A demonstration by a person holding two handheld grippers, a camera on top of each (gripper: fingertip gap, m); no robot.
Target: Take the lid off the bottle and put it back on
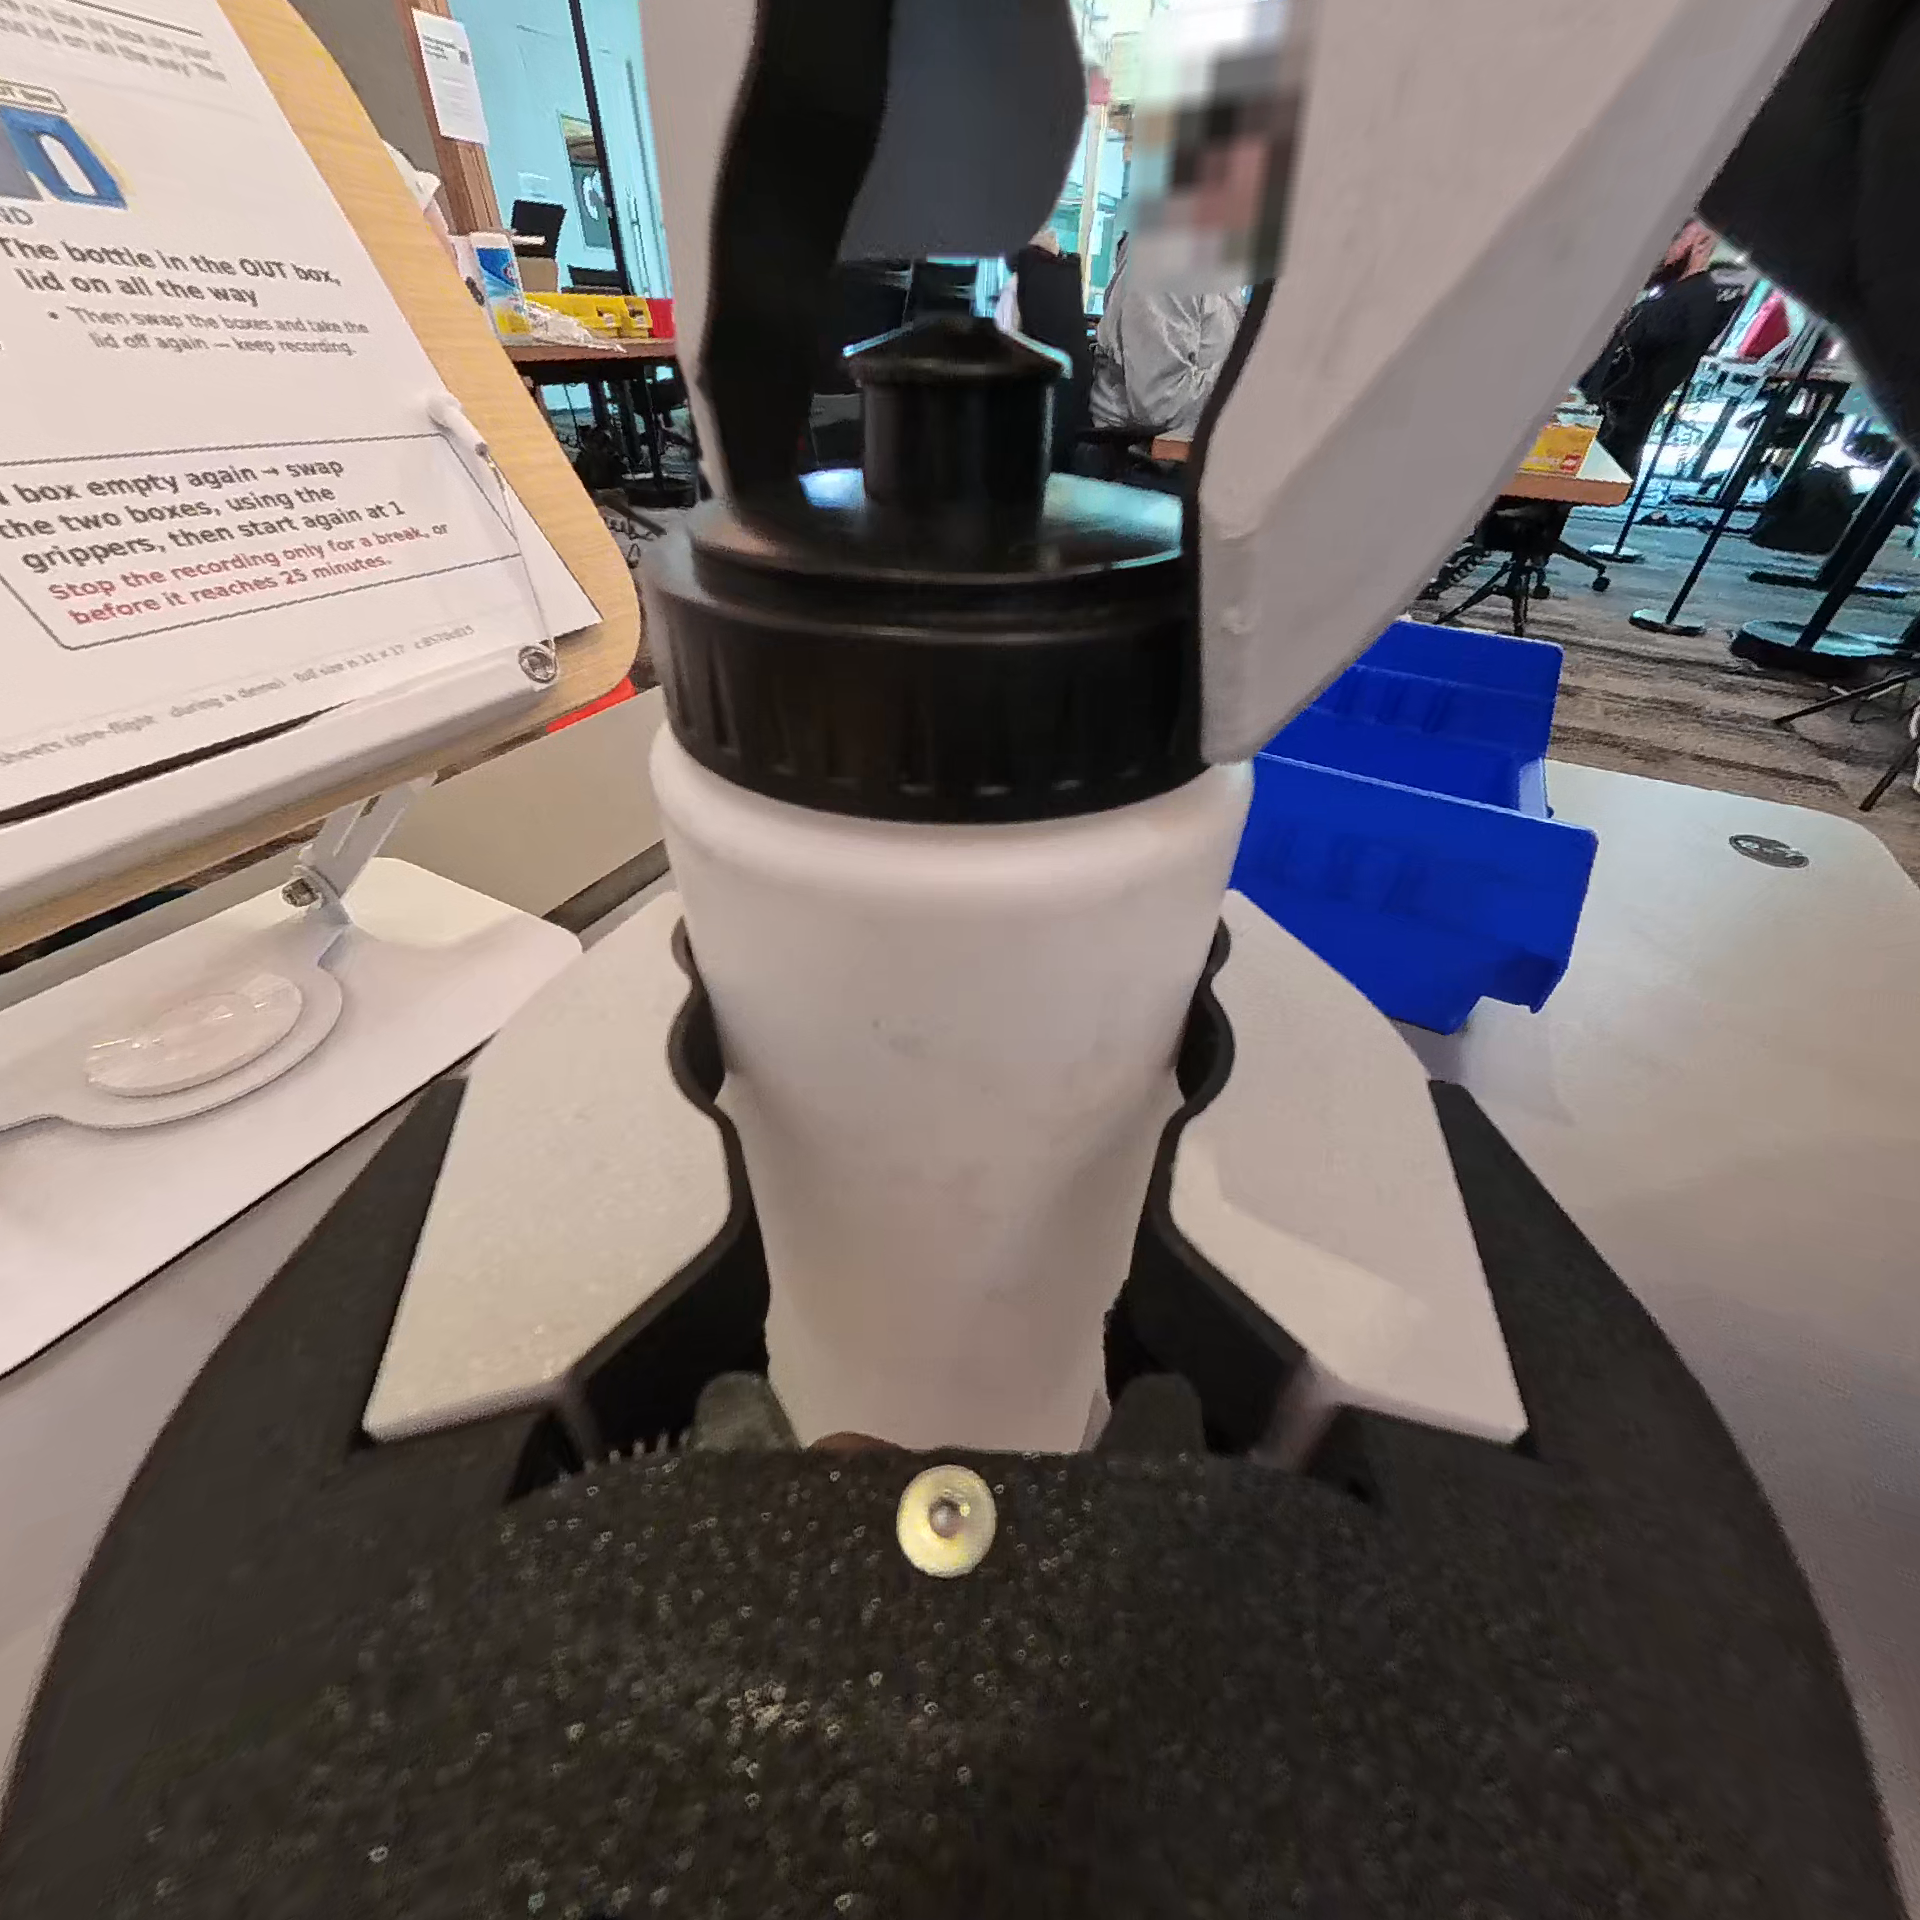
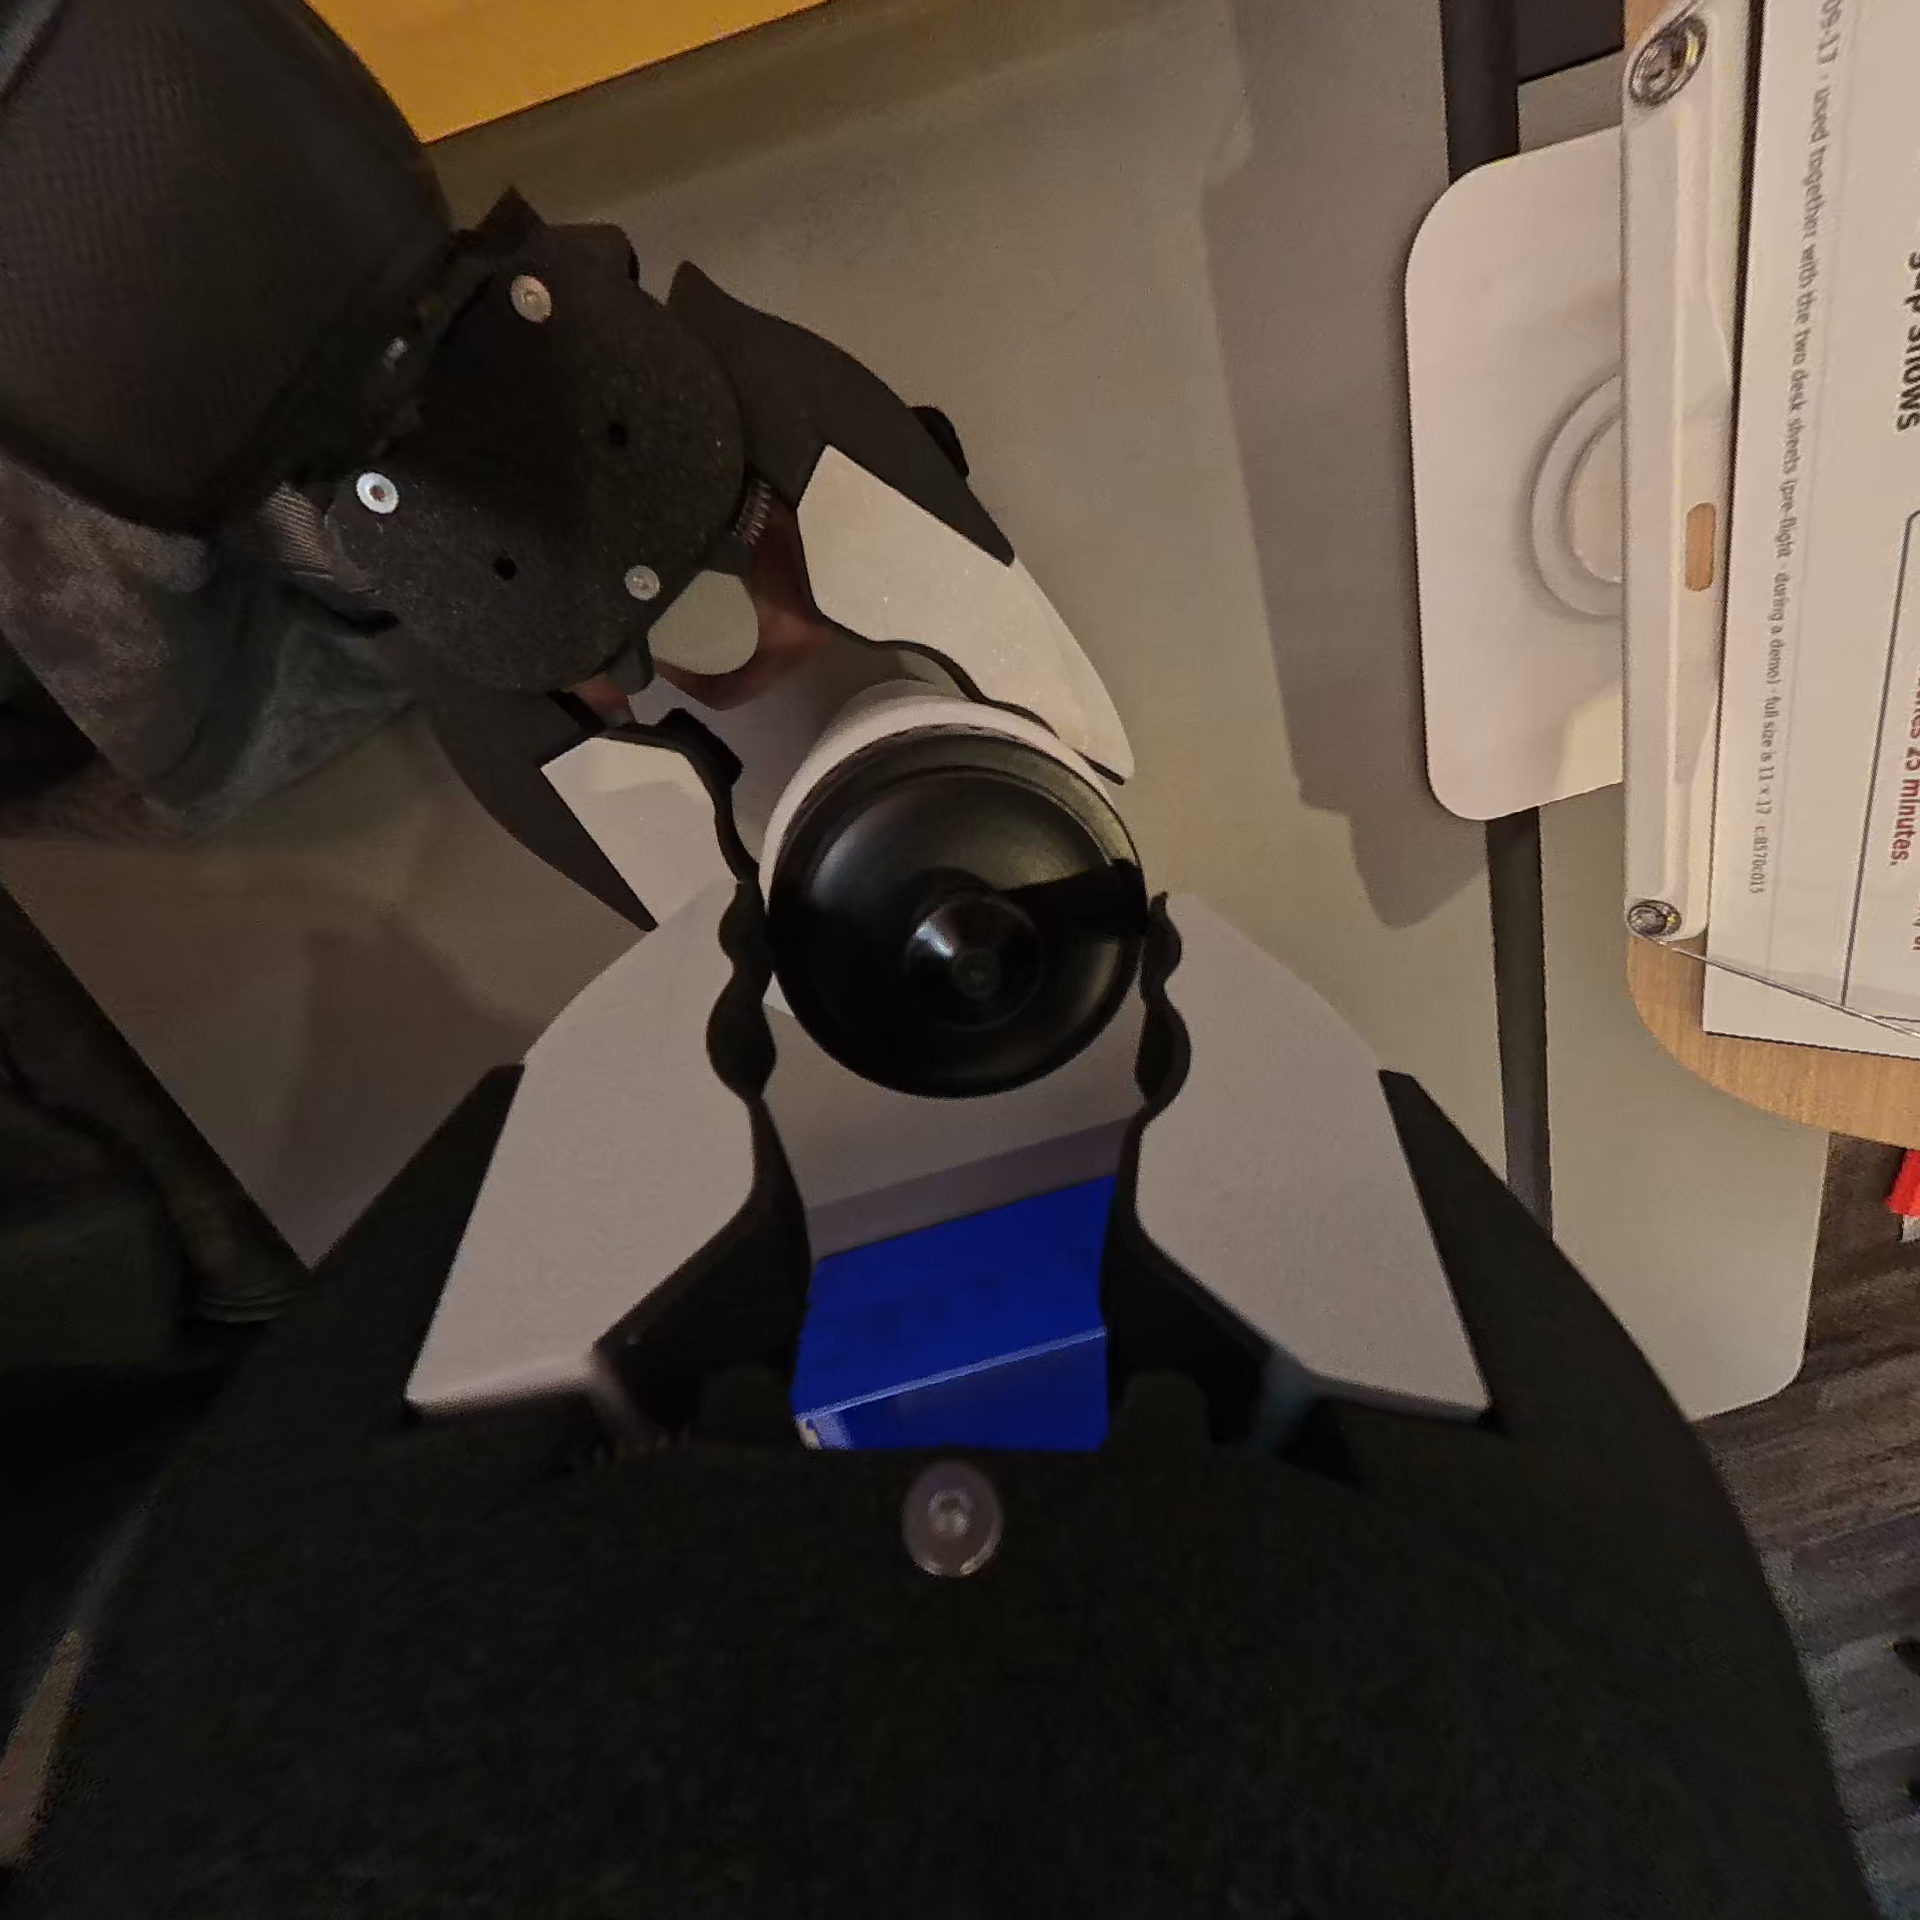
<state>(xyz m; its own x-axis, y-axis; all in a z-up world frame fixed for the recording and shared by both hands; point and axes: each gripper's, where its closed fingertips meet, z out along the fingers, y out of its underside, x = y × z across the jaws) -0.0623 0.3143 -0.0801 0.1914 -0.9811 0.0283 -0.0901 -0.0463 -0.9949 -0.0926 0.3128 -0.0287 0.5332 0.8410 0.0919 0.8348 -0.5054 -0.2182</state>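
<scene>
A white bottle (image 1: pixel 956 1039) with a black ribbed lid (image 1: pixel 925 675) and a spout stands upright between my left gripper's fingers. My left gripper (image 1: pixel 951 956) is shut on the bottle's body. My right gripper (image 1: pixel 987 608) comes down from above, with one finger on each side of the lid. In the right wrist view I look down on the lid (image 2: pixel 883 831), and my right gripper (image 2: pixel 951 914) has both fingertips touching its rim. The bottle's white shoulder (image 2: pixel 883 717) shows just behind the lid. The left gripper's black body (image 2: pixel 540 468) is at the upper left.
A blue bin (image 1: pixel 1413 831) sits on the white table (image 1: pixel 1714 1039) to the right of the bottle, and below it in the right wrist view (image 2: pixel 956 1320). A tilted stand with a printed sheet (image 1: pixel 208 416) and its white base (image 1: pixel 208 1018) stands at the left. People and desks are far behind.
</scene>
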